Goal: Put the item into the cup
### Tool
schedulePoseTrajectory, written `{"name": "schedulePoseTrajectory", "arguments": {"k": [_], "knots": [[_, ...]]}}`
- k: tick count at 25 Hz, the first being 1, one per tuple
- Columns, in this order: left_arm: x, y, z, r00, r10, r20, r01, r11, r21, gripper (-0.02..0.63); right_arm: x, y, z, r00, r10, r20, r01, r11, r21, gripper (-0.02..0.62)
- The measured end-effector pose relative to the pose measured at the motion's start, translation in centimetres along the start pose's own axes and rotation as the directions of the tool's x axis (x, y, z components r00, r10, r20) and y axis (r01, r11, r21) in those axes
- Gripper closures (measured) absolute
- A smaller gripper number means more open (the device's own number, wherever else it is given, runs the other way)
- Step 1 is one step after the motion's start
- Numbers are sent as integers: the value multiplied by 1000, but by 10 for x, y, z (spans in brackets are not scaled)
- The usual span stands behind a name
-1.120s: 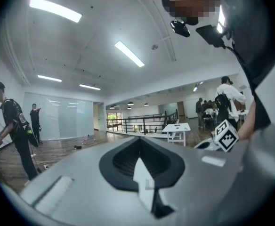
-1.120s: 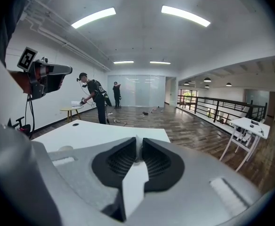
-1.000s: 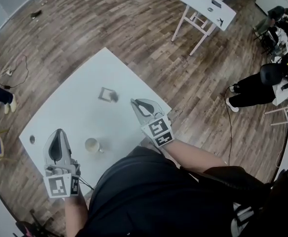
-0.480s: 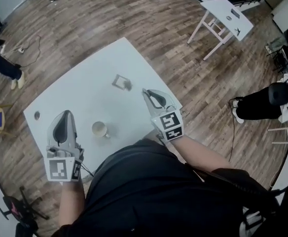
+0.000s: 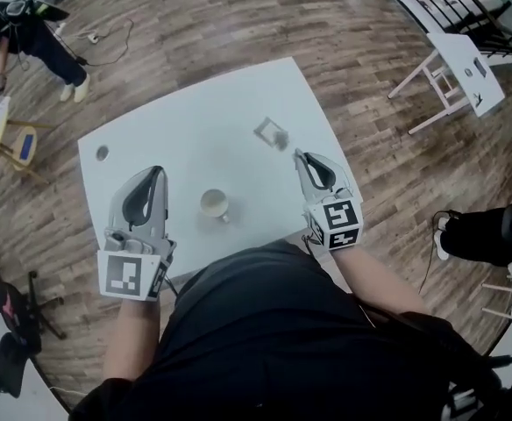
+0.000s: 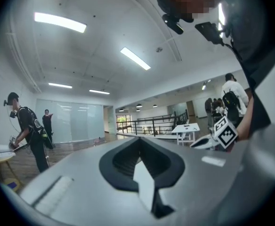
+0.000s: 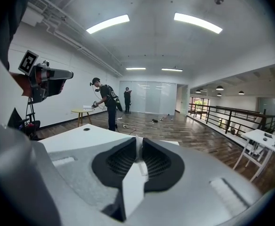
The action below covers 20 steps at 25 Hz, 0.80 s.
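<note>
White tabletop (image 5: 186,112) carries both of the task's things, and neither has been touched. The cream cup (image 5: 214,203) stands upright near the person's edge of the table, roughly between the two grippers. The small grey item (image 5: 272,133), squarish with a darker lump at one corner, lies flat farther out on the table, well apart from the cup. I can't tell what it is.

By my reading the task is at its very start: nothing is grasped and the cup looks empty. Picking up the item, carrying it and dropping it in are all left to do.

The left gripper (image 5: 155,172) hangs over the table to the left of the cup, its fingers pressed together on nothing. The right gripper (image 5: 298,154) sits just short of the item, its tips nearest that thing. Its fingers are drawn together too, with only a hairline slit between them, and nothing is in it.

Only the head view shows the cup and the item. The right gripper view looks along the table's far part, catching a small dark spot (image 7: 86,129) on it, standing people beyond and a white side table (image 7: 263,139). The left gripper view skims level above the table and shows none of it, only the room and the right gripper's marker cube.
</note>
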State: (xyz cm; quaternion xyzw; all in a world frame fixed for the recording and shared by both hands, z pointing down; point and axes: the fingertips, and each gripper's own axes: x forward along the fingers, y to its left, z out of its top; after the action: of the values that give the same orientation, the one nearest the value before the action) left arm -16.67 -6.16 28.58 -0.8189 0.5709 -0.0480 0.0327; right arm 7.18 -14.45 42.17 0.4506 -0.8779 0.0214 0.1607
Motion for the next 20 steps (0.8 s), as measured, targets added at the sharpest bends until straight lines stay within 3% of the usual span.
{"name": "schedulePoseTrajectory", "arguments": {"k": [10, 20], "knots": [[-37, 13, -2, 995, 103, -8, -103, 994, 48, 607, 21, 36, 11, 992, 128, 8, -128, 991, -29, 552], [-67, 34, -5, 973, 230, -23, -229, 972, 55, 607, 40, 74, 29, 962, 272, 29, -270, 960, -73, 552]]}}
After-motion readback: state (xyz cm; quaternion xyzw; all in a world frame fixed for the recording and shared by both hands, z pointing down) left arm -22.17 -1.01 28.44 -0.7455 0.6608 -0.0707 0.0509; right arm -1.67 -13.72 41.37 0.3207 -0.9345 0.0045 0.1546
